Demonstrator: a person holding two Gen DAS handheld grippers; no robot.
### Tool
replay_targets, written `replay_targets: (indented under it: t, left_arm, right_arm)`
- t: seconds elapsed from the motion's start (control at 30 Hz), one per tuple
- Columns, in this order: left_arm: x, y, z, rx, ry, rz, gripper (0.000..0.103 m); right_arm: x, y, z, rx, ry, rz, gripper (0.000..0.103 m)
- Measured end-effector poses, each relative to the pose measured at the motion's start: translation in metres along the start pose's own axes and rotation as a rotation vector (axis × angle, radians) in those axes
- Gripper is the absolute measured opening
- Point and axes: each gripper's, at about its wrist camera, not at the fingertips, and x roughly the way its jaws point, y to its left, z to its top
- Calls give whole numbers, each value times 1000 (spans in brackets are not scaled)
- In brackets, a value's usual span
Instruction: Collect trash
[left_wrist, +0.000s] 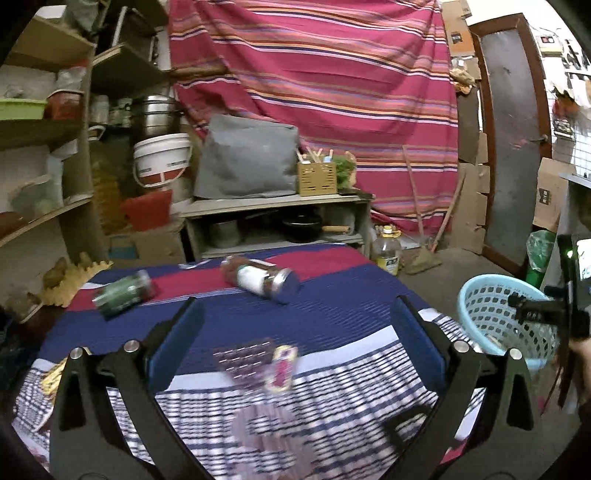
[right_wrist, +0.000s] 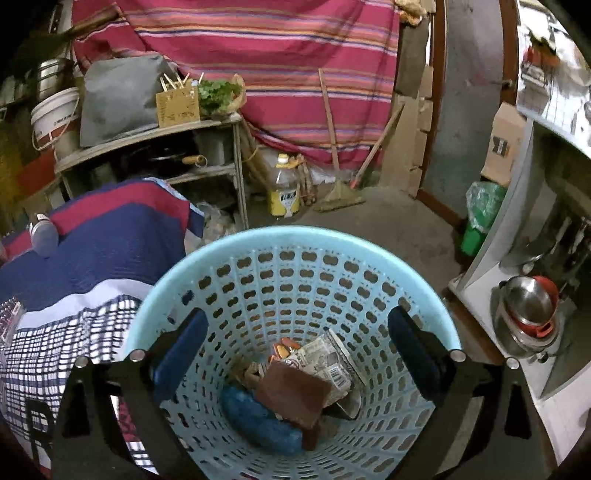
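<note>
In the left wrist view my left gripper (left_wrist: 295, 306) stands open above a table draped in a blue, red and checked cloth (left_wrist: 332, 317), with nothing between its fingers. Beyond the fingers a brown jar (left_wrist: 260, 280) with a white label and silver lid lies on its side. A green jar (left_wrist: 123, 291) lies to its left. Blurred wrappers (left_wrist: 258, 363) lie near me on the cloth. In the right wrist view my right gripper (right_wrist: 295, 350) hangs open and empty over a light blue basket (right_wrist: 295, 236). The basket holds a brown card (right_wrist: 295, 395), a blue bag (right_wrist: 255, 417) and printed paper (right_wrist: 332, 362).
The basket (left_wrist: 491, 317) stands off the table's right edge on the concrete floor. A low shelf with a grey bag (left_wrist: 247, 158) and a white bucket (left_wrist: 162, 158) stands behind the table. An oil bottle (right_wrist: 284, 188), a broom (right_wrist: 338, 192) and a green bin (right_wrist: 480, 218) are beyond the basket.
</note>
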Motion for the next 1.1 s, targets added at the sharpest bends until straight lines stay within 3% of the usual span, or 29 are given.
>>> replay_targets:
  t: [0.13,0.37,0.6,0.73,1.1]
  left_arm:
    - [-22,28,-6,-10,-10,69,98]
    - [-56,62,-34,-31,-1,102,98]
    - [-70,96,-62,-81,49,122,98]
    - [-81,113,-70,-125,44,135,98]
    - [-82,116,-89,-109,69,167,98]
  right_arm:
    - [-47,20,0,5,-109,49,98]
    - [-127,84,-24,-51,-237,171,98]
    - [-175,155,-67,-107,-241,297,98]
    - [-190,183,-89,-143,-234,323,98]
    - [-203,212,-128,-166,-246,343,98]
